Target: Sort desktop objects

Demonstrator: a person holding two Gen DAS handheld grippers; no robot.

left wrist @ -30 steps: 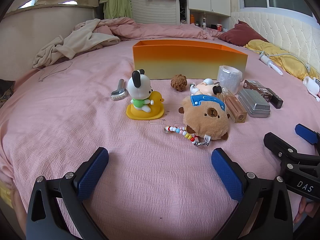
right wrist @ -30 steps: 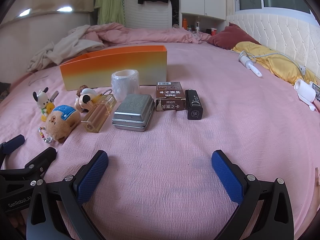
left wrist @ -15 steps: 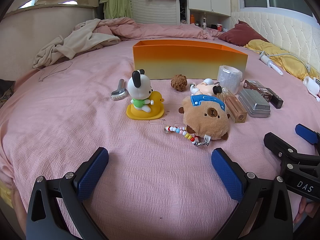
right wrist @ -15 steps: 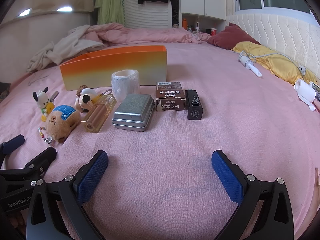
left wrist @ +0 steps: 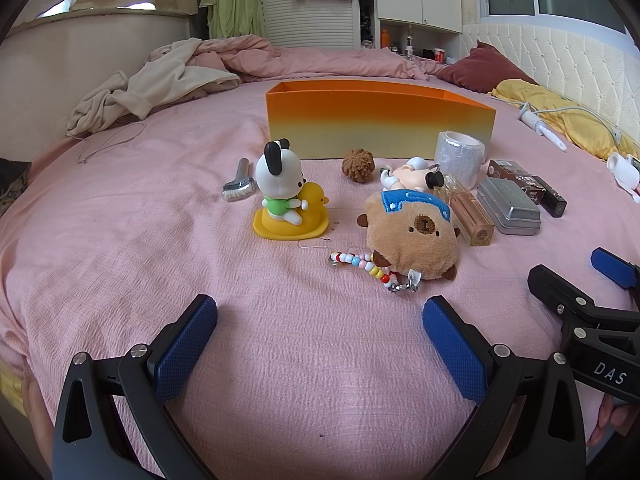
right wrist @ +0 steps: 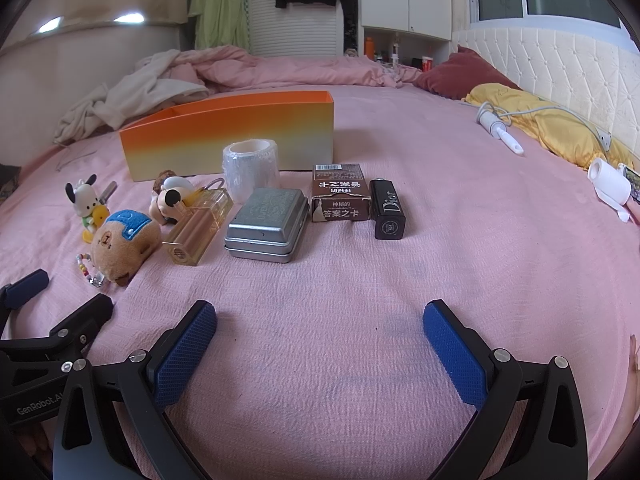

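Note:
An orange box (left wrist: 380, 120) stands on the pink bed, also in the right wrist view (right wrist: 228, 136). In front of it lie a dog-on-duck figure (left wrist: 286, 204), a brown plush with bead chain (left wrist: 412, 236), a walnut (left wrist: 358, 165), a small doll (left wrist: 412, 172), a perfume bottle (right wrist: 198, 226), a tape roll (right wrist: 251, 169), a metal tin (right wrist: 266, 224), a brown card box (right wrist: 340, 192) and a black lipstick (right wrist: 387, 208). My left gripper (left wrist: 320, 336) is open and empty, short of the plush. My right gripper (right wrist: 320, 340) is open and empty, short of the tin.
A silver metal tool (left wrist: 240, 182) lies left of the duck. Crumpled clothes (left wrist: 152, 84) and a duvet lie at the back. A yellow pillow (right wrist: 552, 124), a white corded device (right wrist: 500, 130) and a white roll (right wrist: 610, 180) lie at the right.

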